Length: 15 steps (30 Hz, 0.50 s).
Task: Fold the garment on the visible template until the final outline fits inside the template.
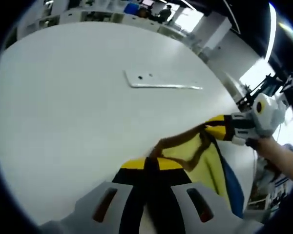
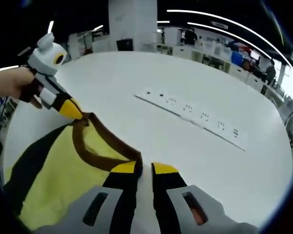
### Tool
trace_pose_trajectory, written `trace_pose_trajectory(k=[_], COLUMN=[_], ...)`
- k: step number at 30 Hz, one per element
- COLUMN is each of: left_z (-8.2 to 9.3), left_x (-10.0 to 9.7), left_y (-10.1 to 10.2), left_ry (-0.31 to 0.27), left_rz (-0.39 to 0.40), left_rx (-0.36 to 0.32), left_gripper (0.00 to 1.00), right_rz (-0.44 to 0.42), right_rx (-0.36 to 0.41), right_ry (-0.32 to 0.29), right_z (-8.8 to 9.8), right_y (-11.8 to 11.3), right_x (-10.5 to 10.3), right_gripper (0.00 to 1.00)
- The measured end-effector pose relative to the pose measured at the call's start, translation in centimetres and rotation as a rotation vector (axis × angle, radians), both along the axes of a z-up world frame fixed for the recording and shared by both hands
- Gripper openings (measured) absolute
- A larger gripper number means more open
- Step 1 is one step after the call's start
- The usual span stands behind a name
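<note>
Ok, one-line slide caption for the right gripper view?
Both grippers, right and left, pinch the yellow garment's brown collar over a white table.

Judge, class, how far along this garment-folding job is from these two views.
Done: the yellow garment is picked up at its brown collar. In hand: the left gripper and the right gripper each pinch the collar, holding it stretched above the white table. Left: every fold. No fold shows yet, and I can't make out a template.
</note>
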<state>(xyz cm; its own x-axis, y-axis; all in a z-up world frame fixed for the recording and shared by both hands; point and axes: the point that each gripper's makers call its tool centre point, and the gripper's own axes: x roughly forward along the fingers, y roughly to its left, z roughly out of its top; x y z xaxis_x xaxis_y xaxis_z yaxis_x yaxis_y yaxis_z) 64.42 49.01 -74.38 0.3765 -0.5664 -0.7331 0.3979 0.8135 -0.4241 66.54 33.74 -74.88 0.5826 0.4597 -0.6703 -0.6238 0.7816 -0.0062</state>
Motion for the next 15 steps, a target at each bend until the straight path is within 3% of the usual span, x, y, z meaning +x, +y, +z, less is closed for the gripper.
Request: trace_pose_trajectory(k=[11, 15], left_z=[0.9, 1.3], left_x=[-0.7, -1.0], left_y=[0.1, 0.1], left_ry=[-0.005, -0.008], left_rz=[-0.002, 0.0], left_rx=[-0.007, -0.016], left_gripper=[0.04, 0.05], right_rz=[-0.017, -0.039], right_rx=[0.027, 0.084], right_ry=[-0.034, -0.042], right_z=[2.1, 3.2], right_y=[-0.8, -0.8], right_x=[-0.1, -0.4], right_gripper=[0.14, 0.18])
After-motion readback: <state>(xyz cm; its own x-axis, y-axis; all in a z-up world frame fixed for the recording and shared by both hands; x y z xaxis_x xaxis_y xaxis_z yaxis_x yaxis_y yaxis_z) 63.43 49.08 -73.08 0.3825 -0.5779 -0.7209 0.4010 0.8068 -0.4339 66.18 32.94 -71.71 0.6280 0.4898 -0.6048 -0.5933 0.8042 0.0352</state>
